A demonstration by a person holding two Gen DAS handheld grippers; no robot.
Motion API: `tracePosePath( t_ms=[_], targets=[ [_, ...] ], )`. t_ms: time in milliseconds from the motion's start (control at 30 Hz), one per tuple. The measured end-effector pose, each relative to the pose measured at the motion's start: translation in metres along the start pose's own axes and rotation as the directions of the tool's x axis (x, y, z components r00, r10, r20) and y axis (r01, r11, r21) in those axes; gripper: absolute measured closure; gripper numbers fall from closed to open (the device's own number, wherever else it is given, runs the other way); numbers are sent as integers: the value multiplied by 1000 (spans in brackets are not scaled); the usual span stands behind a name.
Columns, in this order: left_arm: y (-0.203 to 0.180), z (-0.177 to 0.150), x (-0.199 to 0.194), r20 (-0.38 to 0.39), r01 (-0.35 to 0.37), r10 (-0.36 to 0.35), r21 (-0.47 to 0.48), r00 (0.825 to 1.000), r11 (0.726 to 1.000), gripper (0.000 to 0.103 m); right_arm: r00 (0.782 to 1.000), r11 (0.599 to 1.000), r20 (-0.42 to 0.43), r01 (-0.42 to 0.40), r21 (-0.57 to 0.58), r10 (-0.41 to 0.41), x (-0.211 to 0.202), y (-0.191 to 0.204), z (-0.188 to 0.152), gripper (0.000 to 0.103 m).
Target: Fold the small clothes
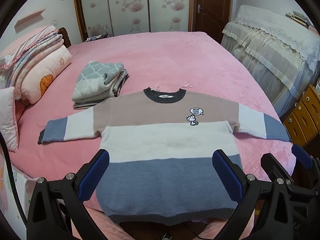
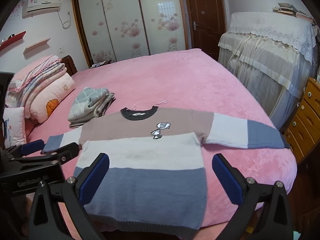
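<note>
A small striped sweater [image 1: 164, 138] [image 2: 144, 152] lies flat, front up, on the pink bed [image 1: 170, 60], both sleeves spread out and the dark collar at the far end. Its bands run tan, white, blue, with a cartoon patch on the chest. My left gripper [image 1: 161, 172] hovers open above the blue hem band, nothing between its blue pads. My right gripper [image 2: 161, 175] is open too, over the hem's right half, and holds nothing. The right gripper shows at the right edge of the left wrist view, and the left gripper shows at the left edge of the right wrist view.
A pile of folded grey clothes [image 1: 100, 82] [image 2: 90, 104] sits beyond the left sleeve. Rolled quilts and pillows [image 1: 38, 70] line the bed's left side. A lace-covered piece of furniture [image 1: 276, 52] and wooden drawers [image 2: 308, 118] stand right of the bed. The far half of the bed is bare pink blanket.
</note>
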State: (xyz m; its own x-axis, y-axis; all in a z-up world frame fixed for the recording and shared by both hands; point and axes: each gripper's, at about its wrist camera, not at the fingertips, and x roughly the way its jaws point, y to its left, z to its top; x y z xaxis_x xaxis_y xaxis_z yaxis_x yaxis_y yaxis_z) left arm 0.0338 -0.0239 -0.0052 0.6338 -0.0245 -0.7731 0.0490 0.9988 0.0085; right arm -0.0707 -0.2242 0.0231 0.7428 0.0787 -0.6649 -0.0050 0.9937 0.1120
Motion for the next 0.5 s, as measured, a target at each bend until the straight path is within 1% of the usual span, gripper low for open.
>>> tracePosePath(
  t_ms=[200,267,367,433,500],
  targets=[
    [-12,15,-3,20,23,-23,4,1000,1000,1,999,1000,28,18,17,-18,0,-21,21,0],
    [-20,22,-7,51,12,-13,24,999,1000,1,999,1000,35,7,29,-8,-2,-30,32,0],
    [-32,34,-13,99,2,-6,39,995,999,1,996,999,78,36,30,-38,-9,-40,44,0],
    [-41,43,-16,138,31,-36,40,990,999,1,993,998,107,45,42,-49,-15,-52,54,0],
    [-47,50,-16,160,79,-83,34,984,996,1,991,998,125,34,57,-41,-19,-67,60,0]
  ],
)
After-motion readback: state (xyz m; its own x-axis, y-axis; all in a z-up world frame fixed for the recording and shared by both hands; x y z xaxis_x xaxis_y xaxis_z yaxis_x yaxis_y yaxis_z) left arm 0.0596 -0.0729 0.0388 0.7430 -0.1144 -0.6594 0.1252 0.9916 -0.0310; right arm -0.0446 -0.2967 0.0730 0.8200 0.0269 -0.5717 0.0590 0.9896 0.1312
